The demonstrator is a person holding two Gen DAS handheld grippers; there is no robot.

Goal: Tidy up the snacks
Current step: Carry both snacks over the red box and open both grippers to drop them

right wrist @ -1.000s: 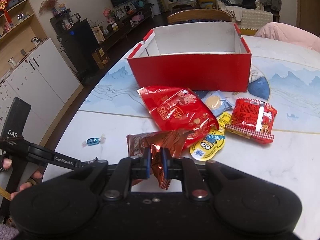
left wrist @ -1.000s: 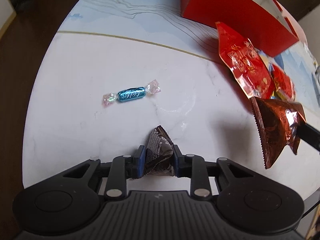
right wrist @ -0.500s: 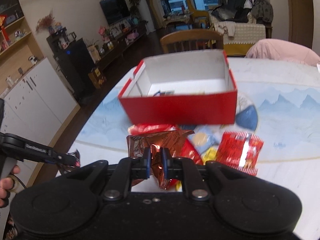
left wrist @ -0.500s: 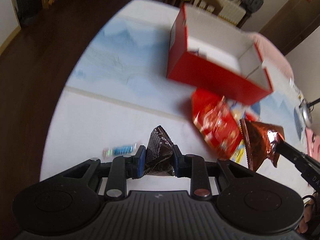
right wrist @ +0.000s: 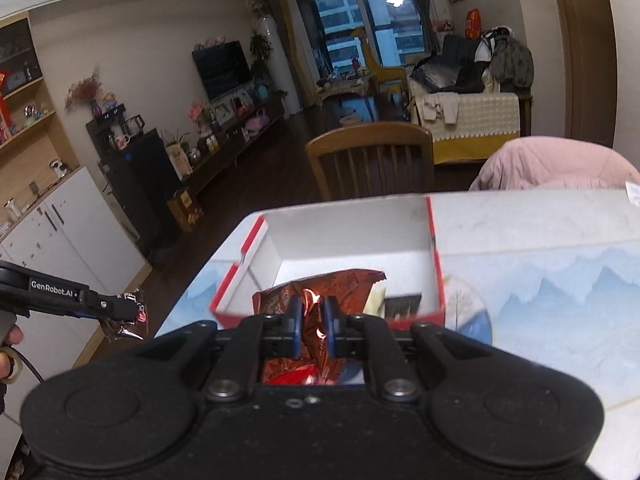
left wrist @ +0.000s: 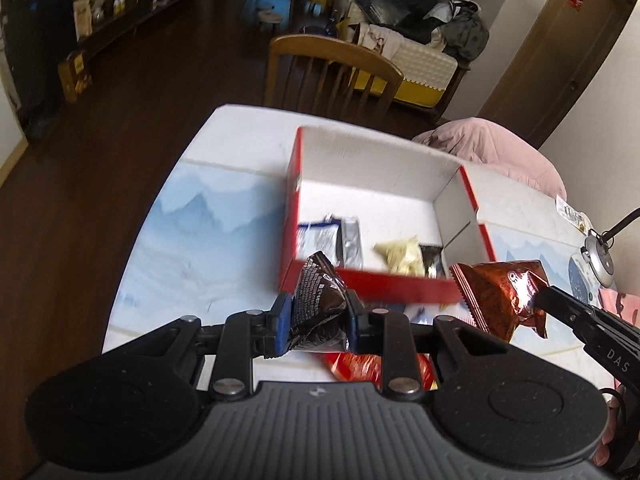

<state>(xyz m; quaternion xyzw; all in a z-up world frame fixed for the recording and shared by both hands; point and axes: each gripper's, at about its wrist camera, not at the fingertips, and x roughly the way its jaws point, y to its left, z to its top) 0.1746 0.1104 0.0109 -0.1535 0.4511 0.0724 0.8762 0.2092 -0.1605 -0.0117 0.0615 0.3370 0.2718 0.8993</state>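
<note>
My left gripper [left wrist: 316, 322] is shut on a dark brown snack packet [left wrist: 318, 300], held in the air in front of the open red box [left wrist: 384, 280]. My right gripper [right wrist: 311, 322] is shut on a copper-brown snack bag [right wrist: 316, 292], just before the box's near wall [right wrist: 416, 316]. In the left wrist view that bag [left wrist: 500, 296] hangs at the right, pinched by the right gripper [left wrist: 538, 304]. In the right wrist view the left gripper [right wrist: 128, 310] shows at the left with its dark packet [right wrist: 126, 320]. Inside the box lie a silver-blue packet [left wrist: 324, 236], a pale yellow packet [left wrist: 400, 256] and a black one [left wrist: 434, 262].
A red snack bag [left wrist: 352, 364] lies on the white and blue table [left wrist: 208, 216] under my left gripper. A wooden chair [right wrist: 372, 160] stands behind the table, a pink cushion [right wrist: 552, 164] to its right. A hand [right wrist: 8, 344] holds the left gripper.
Both grippers rose and moved toward the red box with their packets still held. The box's inside now shows in both views; the blue candy has dropped out of sight.
</note>
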